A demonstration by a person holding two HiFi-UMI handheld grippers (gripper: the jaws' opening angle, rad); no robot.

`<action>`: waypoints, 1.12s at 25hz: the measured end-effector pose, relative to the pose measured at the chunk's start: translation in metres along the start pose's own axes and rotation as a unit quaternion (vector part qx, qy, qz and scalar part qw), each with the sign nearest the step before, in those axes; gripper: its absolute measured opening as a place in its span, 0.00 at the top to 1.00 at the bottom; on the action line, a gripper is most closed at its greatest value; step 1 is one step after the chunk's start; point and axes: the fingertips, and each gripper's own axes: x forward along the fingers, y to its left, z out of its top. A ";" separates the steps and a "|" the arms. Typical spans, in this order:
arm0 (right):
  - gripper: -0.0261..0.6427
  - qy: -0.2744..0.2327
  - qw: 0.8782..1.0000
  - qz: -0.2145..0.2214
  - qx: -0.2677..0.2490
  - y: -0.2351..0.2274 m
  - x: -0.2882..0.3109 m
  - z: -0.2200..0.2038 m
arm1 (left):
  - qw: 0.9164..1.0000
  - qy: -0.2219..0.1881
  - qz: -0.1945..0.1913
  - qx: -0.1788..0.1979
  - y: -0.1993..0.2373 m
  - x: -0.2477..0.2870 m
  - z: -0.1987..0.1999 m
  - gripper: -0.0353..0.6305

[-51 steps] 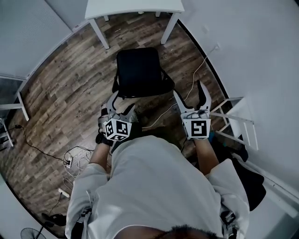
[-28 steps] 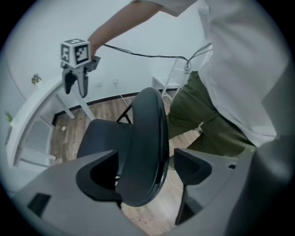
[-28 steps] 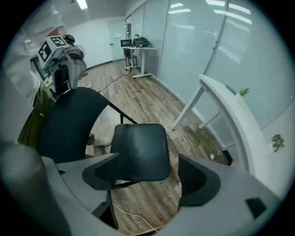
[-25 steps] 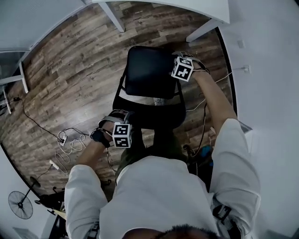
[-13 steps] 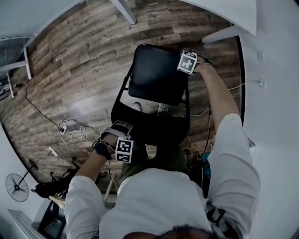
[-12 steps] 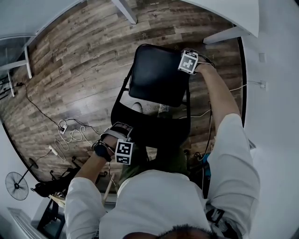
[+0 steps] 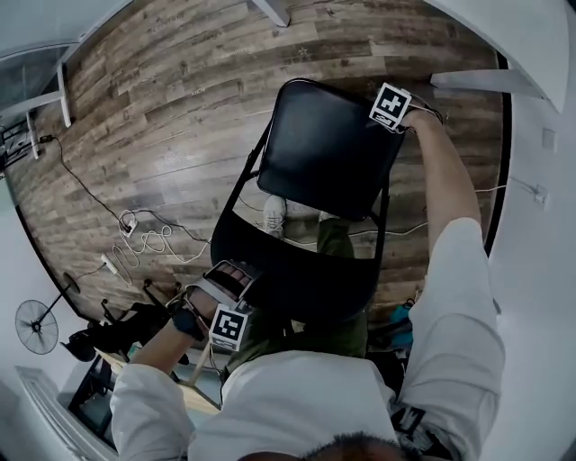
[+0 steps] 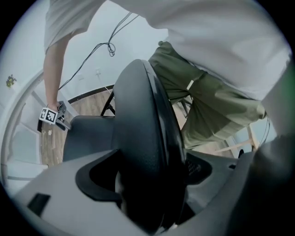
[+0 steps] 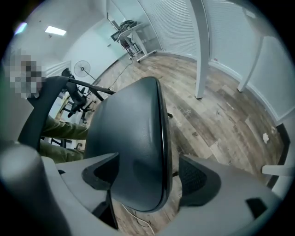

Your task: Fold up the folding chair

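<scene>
The black folding chair stands on the wood floor below me. Its seat (image 7: 328, 149) is tilted, and its backrest (image 7: 297, 279) is close to my body. My right gripper (image 7: 389, 124) is shut on the seat's far right edge; in the right gripper view the seat (image 9: 131, 138) fills the gap between the jaws of the gripper (image 9: 147, 179). My left gripper (image 7: 239, 277) is shut on the left end of the backrest. In the left gripper view the backrest edge (image 8: 143, 138) sits clamped in the gripper (image 8: 152, 184), with the seat (image 8: 87, 136) beyond it.
White table legs (image 7: 270, 11) and a table top (image 7: 504, 36) stand past the chair. Cables and a power strip (image 7: 144, 243) lie on the floor at the left, near a fan (image 7: 36, 324). My shoe (image 7: 273, 214) shows under the seat.
Both grippers were free of the chair two seconds ago; now each grips it. The right gripper has lifted the seat's far edge, and the seat has tilted toward the backrest.
</scene>
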 end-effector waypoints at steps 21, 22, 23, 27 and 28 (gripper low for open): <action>0.38 0.038 0.972 0.220 0.066 -0.008 0.055 -0.013 | 0.993 -0.013 0.103 0.048 0.023 0.002 -0.013 0.53; 0.38 0.039 0.973 0.216 0.064 -0.008 0.055 -0.013 | 0.993 -0.010 0.106 0.049 0.025 0.002 -0.014 0.54; 0.37 0.039 0.975 0.211 0.062 -0.008 0.055 -0.013 | 0.993 -0.007 0.109 0.049 0.027 0.001 -0.014 0.54; 0.37 0.041 0.978 0.195 0.058 -0.003 0.049 -0.011 | 0.992 -0.001 0.112 0.051 0.032 -0.008 -0.014 0.53; 0.37 0.043 0.978 0.195 0.057 0.000 0.046 -0.011 | 0.992 0.002 0.112 0.055 0.033 -0.012 -0.013 0.53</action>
